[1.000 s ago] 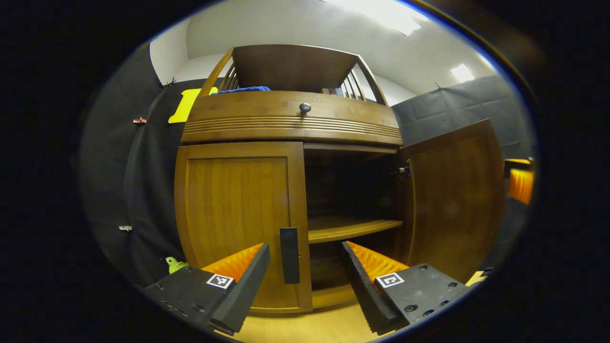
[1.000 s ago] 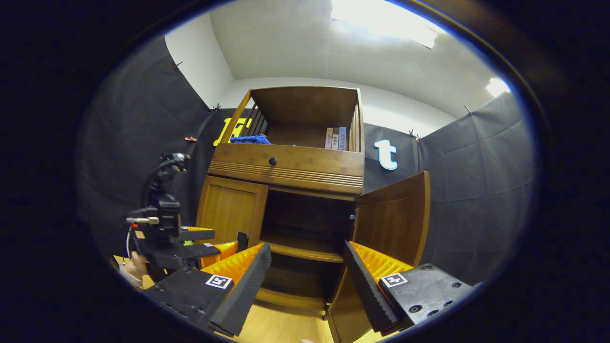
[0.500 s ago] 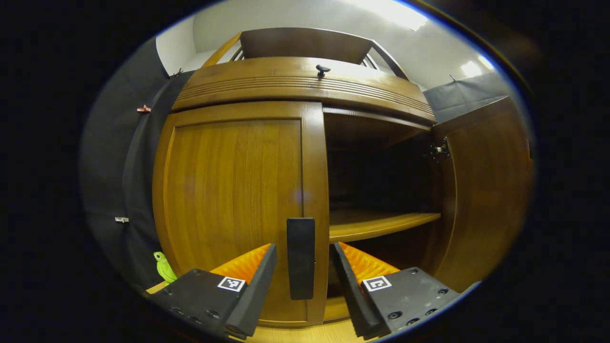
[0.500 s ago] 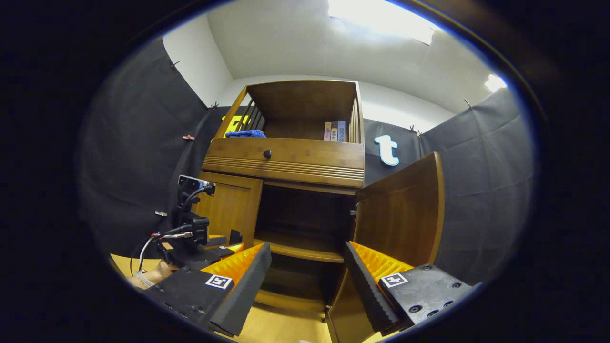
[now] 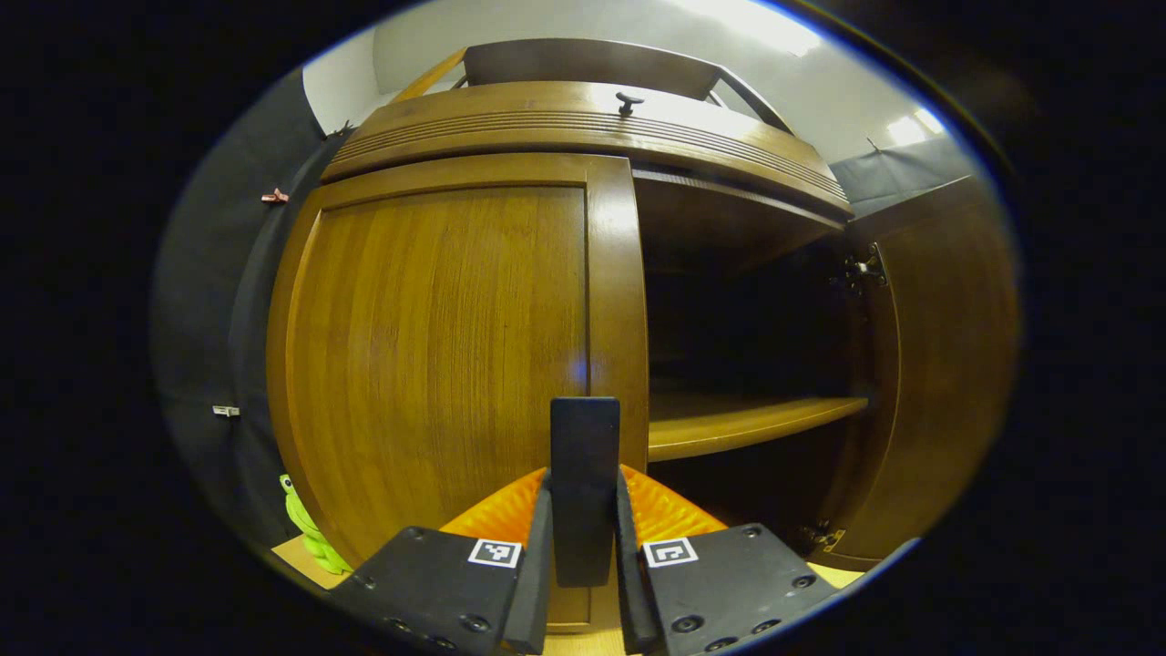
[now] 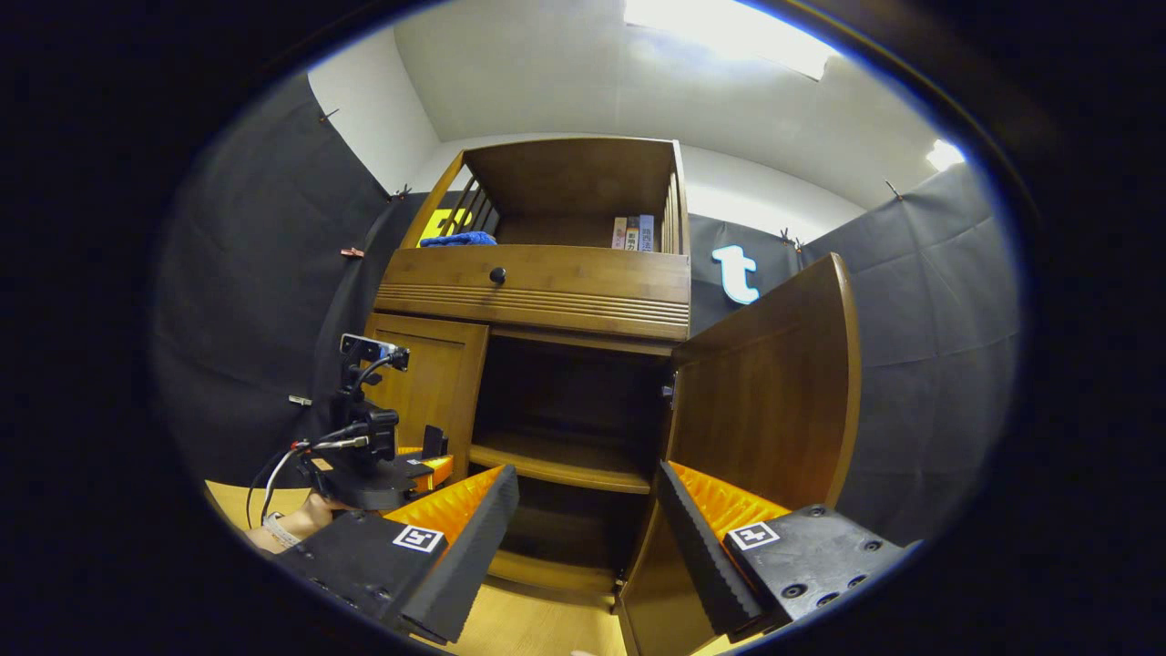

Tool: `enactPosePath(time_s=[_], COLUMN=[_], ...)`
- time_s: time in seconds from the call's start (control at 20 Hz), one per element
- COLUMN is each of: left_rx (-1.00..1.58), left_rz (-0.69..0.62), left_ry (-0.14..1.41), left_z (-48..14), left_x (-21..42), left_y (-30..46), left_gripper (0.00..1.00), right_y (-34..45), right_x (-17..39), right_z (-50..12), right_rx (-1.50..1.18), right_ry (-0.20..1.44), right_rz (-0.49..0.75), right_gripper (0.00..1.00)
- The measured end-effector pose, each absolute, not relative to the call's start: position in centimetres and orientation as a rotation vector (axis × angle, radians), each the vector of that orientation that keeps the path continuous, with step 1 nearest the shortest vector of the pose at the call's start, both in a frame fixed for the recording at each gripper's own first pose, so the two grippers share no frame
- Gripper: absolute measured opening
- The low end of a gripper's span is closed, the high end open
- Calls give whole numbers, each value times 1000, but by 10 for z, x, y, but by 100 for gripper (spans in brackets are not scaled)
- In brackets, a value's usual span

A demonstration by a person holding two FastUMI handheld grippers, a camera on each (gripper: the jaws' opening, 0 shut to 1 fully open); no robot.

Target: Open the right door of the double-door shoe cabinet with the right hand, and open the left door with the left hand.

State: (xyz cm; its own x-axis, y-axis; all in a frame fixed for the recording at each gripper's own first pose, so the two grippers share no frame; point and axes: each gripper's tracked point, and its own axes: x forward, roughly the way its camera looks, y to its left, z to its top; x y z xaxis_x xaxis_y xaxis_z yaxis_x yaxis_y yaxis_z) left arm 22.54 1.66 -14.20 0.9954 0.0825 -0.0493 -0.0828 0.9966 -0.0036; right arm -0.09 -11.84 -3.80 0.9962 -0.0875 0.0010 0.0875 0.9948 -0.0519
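A: Wooden left door [image 5: 437,364] sits flush and closed; its dark handle [image 5: 584,483] is clamped between both fingers of the left gripper [image 5: 583,547].
B: Right door [image 6: 765,383]?
A: Swung wide, shelf [image 6: 556,465] exposed. Right gripper [image 6: 583,538] hangs near the cabinet [image 6: 547,292], fingers spread apart, holding nothing.
B: Green toy [image 5: 305,533] by the cabinet's left foot.
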Motion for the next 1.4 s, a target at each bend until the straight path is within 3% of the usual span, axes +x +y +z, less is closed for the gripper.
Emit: enactPosePath(time_s=[1.4], left_rx=[-11], left_rz=[-45], left_ry=[143], left_z=[-135], left_x=[132], left_y=[23], left_gripper=[30], right_y=[-105], right_x=[-71], right_z=[-36], right_rx=[-40], right_ry=[80], right_rz=[-147], right_gripper=[97])
